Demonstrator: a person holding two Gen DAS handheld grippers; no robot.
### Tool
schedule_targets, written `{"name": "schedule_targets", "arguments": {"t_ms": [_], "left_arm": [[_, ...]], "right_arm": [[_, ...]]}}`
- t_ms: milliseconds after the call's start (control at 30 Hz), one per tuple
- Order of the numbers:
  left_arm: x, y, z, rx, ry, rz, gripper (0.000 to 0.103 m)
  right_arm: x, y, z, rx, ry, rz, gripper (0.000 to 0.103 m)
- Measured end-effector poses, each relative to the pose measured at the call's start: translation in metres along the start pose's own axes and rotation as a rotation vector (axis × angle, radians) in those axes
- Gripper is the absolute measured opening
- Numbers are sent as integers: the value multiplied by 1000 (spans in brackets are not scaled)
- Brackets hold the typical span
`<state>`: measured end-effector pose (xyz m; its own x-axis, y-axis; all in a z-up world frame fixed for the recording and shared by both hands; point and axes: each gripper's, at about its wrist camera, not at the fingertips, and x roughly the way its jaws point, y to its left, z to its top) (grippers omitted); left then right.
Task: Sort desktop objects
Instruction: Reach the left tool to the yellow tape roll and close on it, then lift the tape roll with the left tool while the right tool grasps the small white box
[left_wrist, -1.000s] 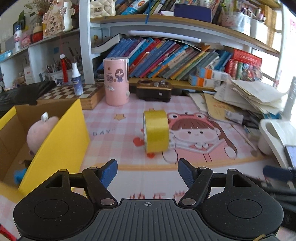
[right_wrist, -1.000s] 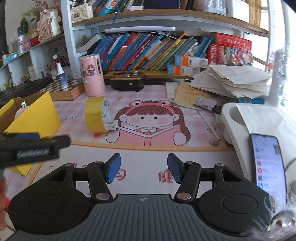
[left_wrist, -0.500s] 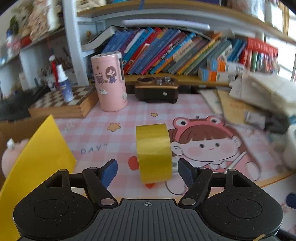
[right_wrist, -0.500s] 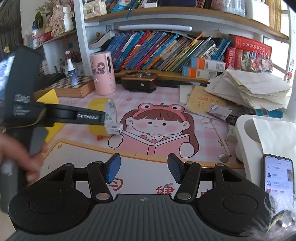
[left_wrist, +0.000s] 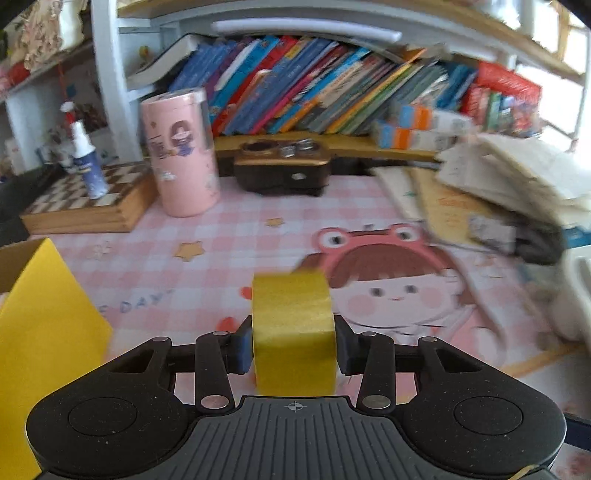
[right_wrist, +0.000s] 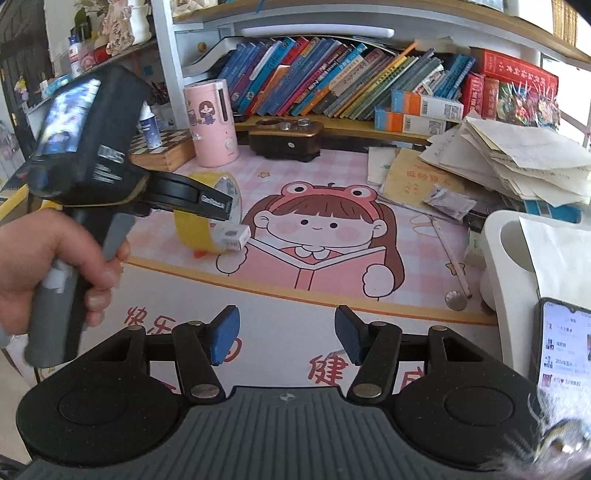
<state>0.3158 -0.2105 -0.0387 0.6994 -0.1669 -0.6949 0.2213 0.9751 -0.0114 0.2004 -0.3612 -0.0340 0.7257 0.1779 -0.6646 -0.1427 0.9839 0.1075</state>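
A yellow tape roll (left_wrist: 293, 332) stands on edge on the pink cartoon desk mat (left_wrist: 207, 236). My left gripper (left_wrist: 293, 349) is shut on the tape roll, one blue pad on each flat side. In the right wrist view the tape roll (right_wrist: 199, 229) sits under the left gripper's black fingers (right_wrist: 207, 199), held by a hand at the left. My right gripper (right_wrist: 286, 334) is open and empty, low over the mat's front edge.
A cardboard box with a yellow flap (left_wrist: 40, 325) stands at the left. A pink canister (left_wrist: 181, 155), a chessboard box with a spray bottle (left_wrist: 86, 166), a dark wooden holder (left_wrist: 282, 170), and paper stacks (left_wrist: 517, 177) stand behind. A white tray and a phone (right_wrist: 561, 347) lie right.
My left gripper moved forward to the tape roll and its fingers closed on the roll's sides. The right gripper stayed nearly still and open.
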Motion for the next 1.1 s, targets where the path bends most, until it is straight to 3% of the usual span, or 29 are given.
{"name": "schedule_targets", "arguments": {"t_ms": [133, 267, 400, 667, 1100], "left_arm": [[-29, -8, -5, -17, 1, -167, 40], [-44, -14, -17, 14, 55, -213, 40], [-50, -12, -29, -27, 91, -260, 40], [-66, -21, -32, 82, 16, -209, 40], [-104, 28, -36, -71, -62, -76, 40]], "right_arm": [[3, -4, -1, 26, 8, 2, 55], [6, -4, -2, 39, 22, 13, 55], [6, 1, -5, 26, 36, 32, 55], [4, 11, -10, -7, 56, 59, 55], [31, 23, -11, -25, 120, 89, 56]]}}
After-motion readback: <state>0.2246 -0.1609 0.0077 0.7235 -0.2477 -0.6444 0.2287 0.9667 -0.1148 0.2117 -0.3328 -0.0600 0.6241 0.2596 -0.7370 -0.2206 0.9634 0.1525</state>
